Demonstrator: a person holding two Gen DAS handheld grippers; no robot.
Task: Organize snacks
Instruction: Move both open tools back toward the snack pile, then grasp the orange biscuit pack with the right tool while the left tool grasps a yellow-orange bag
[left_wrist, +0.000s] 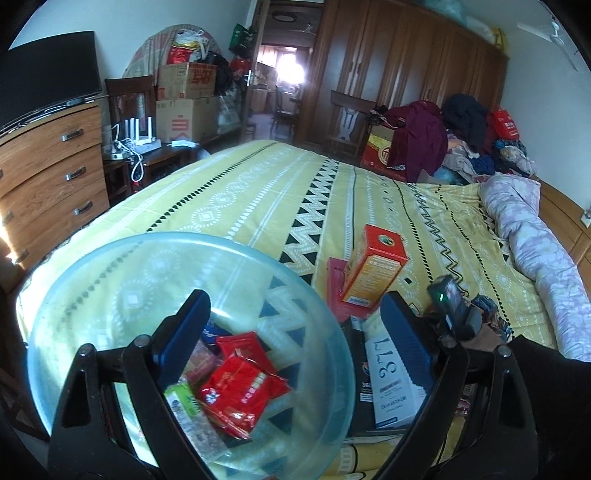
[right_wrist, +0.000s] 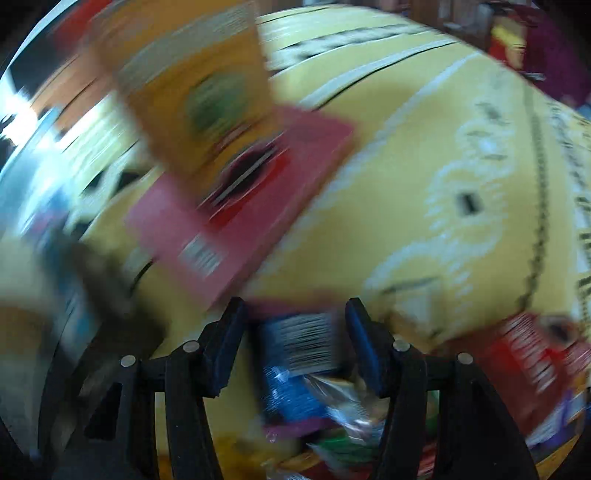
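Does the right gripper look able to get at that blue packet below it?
Probably yes. The right gripper points down at the blue packet, its jaws apart on either side of it, and nothing lies over the packet. The view is blurred, so contact is unclear.

From my left wrist view, the bowl (left_wrist: 110, 295) sits on the bed (left_wrist: 258, 192) at its near left corner, with snack packets (left_wrist: 240, 384) lying in it. Just right of the bowl, an upright box (left_wrist: 373, 269) stands on a flat box (left_wrist: 334, 291), and nearer me another box (left_wrist: 391, 384) lies flat on a dark one. A rolled quilt (left_wrist: 535, 258) runs along the bed's right edge. A dresser (left_wrist: 48, 173) stands beyond the left edge. From my right wrist view, a packet (right_wrist: 299, 343) lies between the right gripper's (right_wrist: 295, 347) fingers, more packets piled below it.
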